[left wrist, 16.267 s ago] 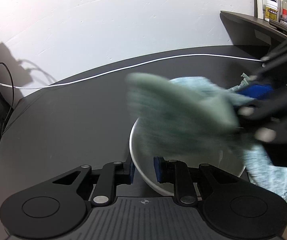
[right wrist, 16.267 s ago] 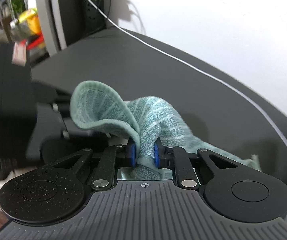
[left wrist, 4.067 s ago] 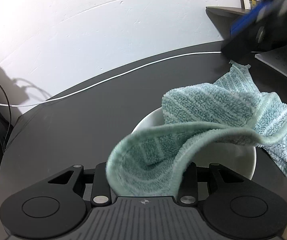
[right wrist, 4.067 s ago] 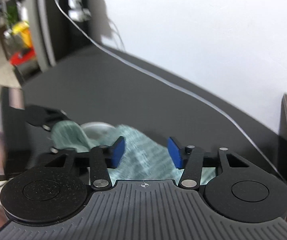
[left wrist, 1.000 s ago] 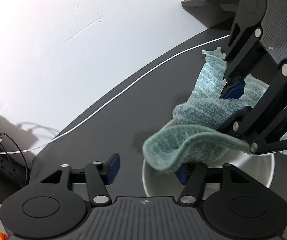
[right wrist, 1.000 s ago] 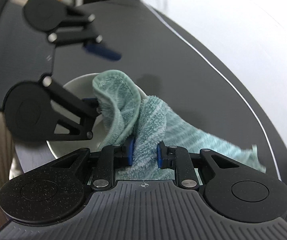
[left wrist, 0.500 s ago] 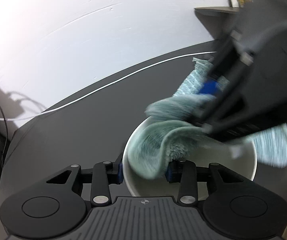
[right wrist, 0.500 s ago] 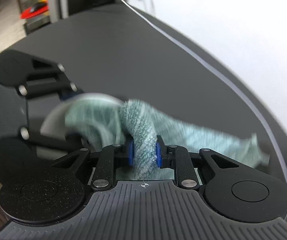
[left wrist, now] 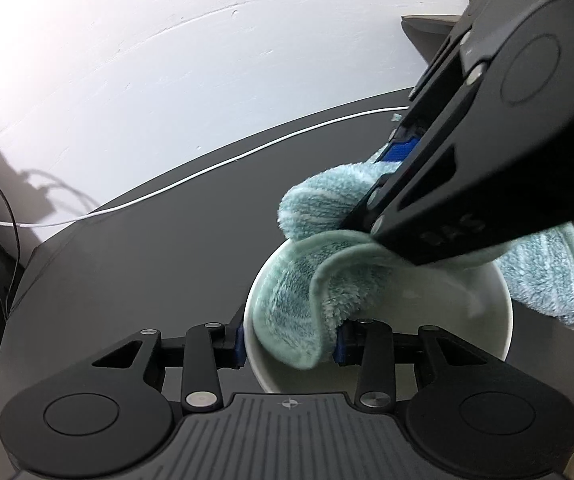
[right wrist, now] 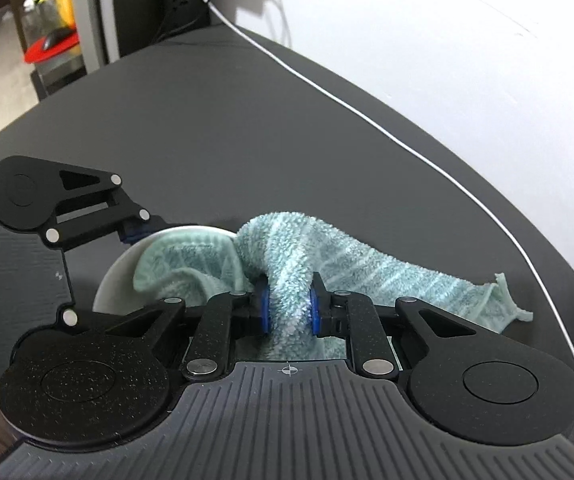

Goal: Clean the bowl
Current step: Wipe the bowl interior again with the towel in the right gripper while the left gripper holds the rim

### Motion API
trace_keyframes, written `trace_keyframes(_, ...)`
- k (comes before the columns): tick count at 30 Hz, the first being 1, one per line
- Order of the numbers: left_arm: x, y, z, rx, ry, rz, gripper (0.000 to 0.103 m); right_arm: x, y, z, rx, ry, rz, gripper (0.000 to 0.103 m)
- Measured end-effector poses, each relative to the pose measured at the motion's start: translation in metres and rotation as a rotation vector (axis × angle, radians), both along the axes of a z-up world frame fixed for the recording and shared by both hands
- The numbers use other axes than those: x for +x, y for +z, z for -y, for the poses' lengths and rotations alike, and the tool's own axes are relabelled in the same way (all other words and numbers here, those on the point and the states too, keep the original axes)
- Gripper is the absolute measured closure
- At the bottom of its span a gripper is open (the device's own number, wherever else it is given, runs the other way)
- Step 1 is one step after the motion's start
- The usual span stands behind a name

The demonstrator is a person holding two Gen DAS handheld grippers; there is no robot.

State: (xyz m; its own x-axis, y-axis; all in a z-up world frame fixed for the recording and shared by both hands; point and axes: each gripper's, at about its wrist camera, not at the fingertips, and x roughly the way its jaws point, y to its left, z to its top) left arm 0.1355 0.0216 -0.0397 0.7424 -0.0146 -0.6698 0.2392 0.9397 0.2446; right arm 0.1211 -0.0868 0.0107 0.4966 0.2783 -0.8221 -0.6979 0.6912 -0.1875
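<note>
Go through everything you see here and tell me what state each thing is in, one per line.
White ceramic bowl: upright on the dark table, cloth partly inside, wall between the left gripper's fingers.
Teal striped terry cloth: bunched, draped over the rim, one end on the table.
Left gripper: straddling the bowl wall and a cloth fold.
Right gripper: shut on the cloth.

So I'm working on a dark grey table, matte top with a rounded far edge, pushed up to a white wall. Sitting on it right in front of my left tongs is the white bowl. Past the tips of my right tongs the teal towel's loose end trails onto the tabletop. Further out, beyond both tongs, a thin white cable runs along the table's back edge.
</note>
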Motion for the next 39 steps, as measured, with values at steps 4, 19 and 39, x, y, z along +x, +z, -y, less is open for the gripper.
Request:
trace_keyframes(4, 0.002, -0.001, -0.005, -0.022, 0.010, -0.003, 0.065, -0.008, -0.011, 0.025, 0.062, -0.050, -0.073, 0.084)
trace_keyframes(19, -0.003, 0.006, -0.009, 0.022, -0.028, -0.044, 0.057, -0.005, -0.005, -0.018, -0.047, 0.135, 0.003, 0.081)
trace_keyframes(39, 0.014, -0.003, -0.011, -0.002, -0.035, -0.012, 0.066, 0.000, -0.003, -0.011, 0.002, 0.010, -0.015, 0.085)
